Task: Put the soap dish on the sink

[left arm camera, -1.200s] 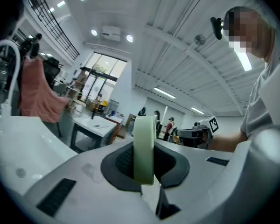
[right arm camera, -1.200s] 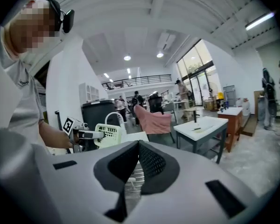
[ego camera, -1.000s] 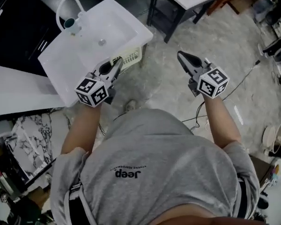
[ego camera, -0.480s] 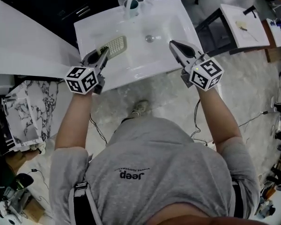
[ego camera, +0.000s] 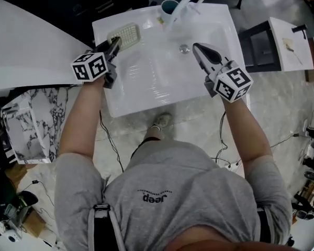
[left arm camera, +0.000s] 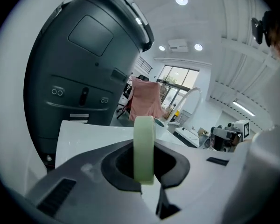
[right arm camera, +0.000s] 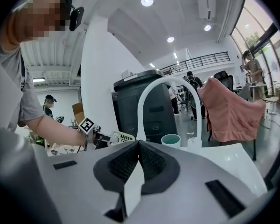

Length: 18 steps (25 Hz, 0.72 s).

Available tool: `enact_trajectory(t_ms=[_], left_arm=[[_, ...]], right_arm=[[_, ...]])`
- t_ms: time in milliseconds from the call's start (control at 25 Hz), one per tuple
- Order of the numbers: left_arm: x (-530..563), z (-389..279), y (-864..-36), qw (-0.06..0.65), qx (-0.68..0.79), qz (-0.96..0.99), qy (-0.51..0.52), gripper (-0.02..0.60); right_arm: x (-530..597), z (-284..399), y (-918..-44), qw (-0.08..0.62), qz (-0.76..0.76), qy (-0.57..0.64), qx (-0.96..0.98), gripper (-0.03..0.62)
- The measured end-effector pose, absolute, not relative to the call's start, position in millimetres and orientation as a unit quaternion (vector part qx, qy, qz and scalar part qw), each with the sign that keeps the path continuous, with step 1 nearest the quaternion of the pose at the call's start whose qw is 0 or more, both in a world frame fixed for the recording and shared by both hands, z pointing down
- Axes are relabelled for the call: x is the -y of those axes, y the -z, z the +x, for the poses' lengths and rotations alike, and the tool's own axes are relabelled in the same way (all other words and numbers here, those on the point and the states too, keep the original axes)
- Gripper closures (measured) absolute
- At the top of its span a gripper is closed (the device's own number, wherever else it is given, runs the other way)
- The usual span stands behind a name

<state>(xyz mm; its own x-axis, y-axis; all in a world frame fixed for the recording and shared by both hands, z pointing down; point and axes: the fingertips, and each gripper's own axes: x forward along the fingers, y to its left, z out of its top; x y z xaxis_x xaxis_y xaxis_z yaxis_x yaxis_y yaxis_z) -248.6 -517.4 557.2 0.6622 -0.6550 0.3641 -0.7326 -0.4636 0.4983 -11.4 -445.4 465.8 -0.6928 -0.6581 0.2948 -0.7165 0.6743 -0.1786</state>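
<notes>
The soap dish point(ego camera: 126, 34) is a pale, slotted tray. My left gripper point(ego camera: 115, 44) is shut on its near edge and holds it over the back left corner of the white sink point(ego camera: 146, 102). In the left gripper view the soap dish point(left arm camera: 143, 146) stands edge-on between the jaws. My right gripper point(ego camera: 197, 47) is shut and empty above the basin, close to the drain point(ego camera: 184, 48). From the right gripper point(right arm camera: 139, 144) I see the soap dish point(right arm camera: 122, 136) out to the left, beside the curved white faucet point(right arm camera: 143, 101).
A teal cup point(ego camera: 169, 6) stands at the faucet point(ego camera: 192, 0) base on the sink's back rim. A dark bin point(left arm camera: 84, 69) stands behind the sink. A white counter point(ego camera: 26, 51) lies to the left, a small table point(ego camera: 288, 35) to the right. Cables trail on the floor.
Both grippers have swung over the sink. The left one carried the soap dish from the sink's front edge to its back left corner; the right now hangs over the basin.
</notes>
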Motion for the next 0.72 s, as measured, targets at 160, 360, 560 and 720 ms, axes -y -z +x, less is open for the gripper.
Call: enact_trajectory(t_ms=[160,360,560,720], left_arm=[[554,-255,-579,0.348,0.41,0.841,-0.067,0.549],[587,-267,-606,0.381,0.412,0.823,-0.088,0.549],[607,-275,-636,0.41,0.413,0.8,-0.147,0.549],[618,-274,-643,0.418,0.421,0.784,-0.184,0.546]], right_arm=[[462,-24,-487,0.112,0.367,-0.144,0.912,0.542],[472,-44,-513,0.122,0.352,-0.155,0.915,0.542],[474,-57,-533,0.13,0.335,-0.17,0.918,0.542],[476,-56,-542,0.133,0.33,-0.181,0.917,0.542]])
